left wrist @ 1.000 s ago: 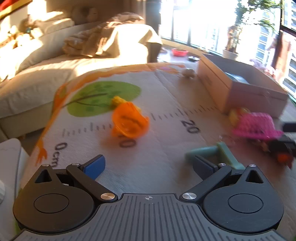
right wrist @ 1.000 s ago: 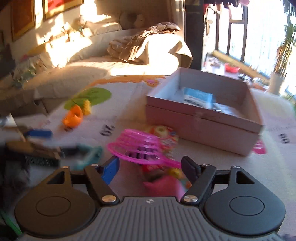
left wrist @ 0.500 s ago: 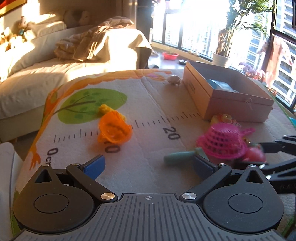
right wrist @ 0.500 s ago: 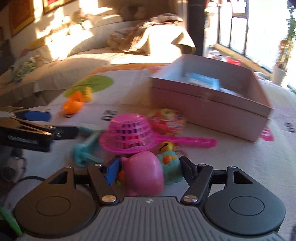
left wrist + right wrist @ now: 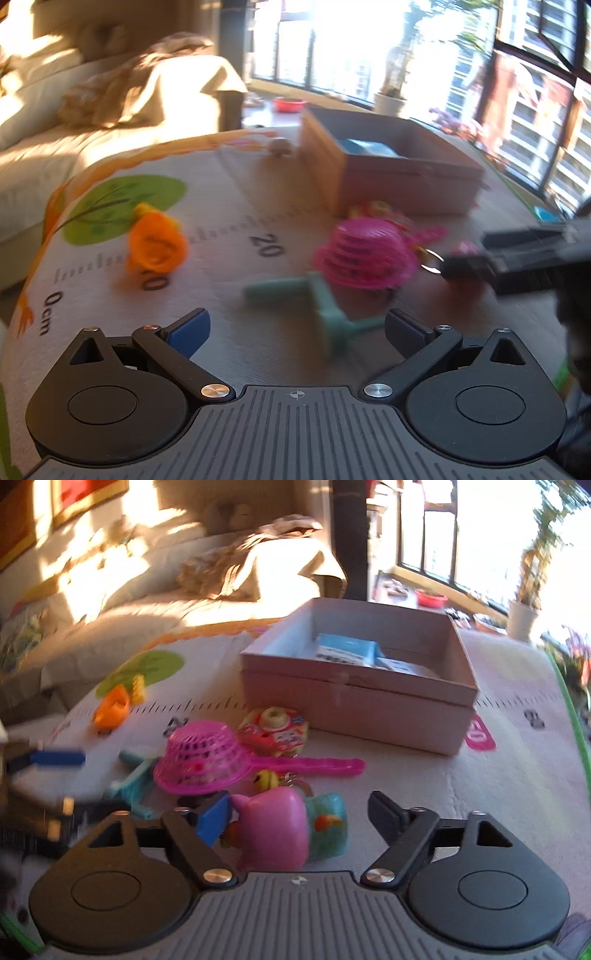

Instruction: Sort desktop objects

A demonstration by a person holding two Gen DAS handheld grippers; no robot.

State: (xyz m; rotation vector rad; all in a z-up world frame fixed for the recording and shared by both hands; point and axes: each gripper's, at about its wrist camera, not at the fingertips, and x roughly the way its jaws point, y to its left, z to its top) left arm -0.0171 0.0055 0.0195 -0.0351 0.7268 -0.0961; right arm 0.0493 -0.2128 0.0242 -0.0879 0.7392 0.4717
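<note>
My left gripper (image 5: 295,328) is open, its jaws either side of a teal T-shaped toy (image 5: 317,306) that lies on the mat. My right gripper (image 5: 301,816) is open, with a pink pig toy (image 5: 273,834) and a teal toy (image 5: 328,829) between its jaws. A pink mesh strainer (image 5: 201,758) lies upside down just beyond; it also shows in the left wrist view (image 5: 364,254). The open pink box (image 5: 369,694) holds blue packets (image 5: 347,651). An orange toy (image 5: 157,245) lies at the left.
A printed play mat (image 5: 236,184) with a ruler scale covers the surface. A round red snack packet (image 5: 275,731) lies before the box. A sofa (image 5: 166,590) stands behind and windows to the right. The right gripper shows in the left wrist view (image 5: 517,258).
Both grippers have moved in towards the toys. The teal T-shaped toy now lies between my left jaws, and the pig toy sits deeper between my right jaws.
</note>
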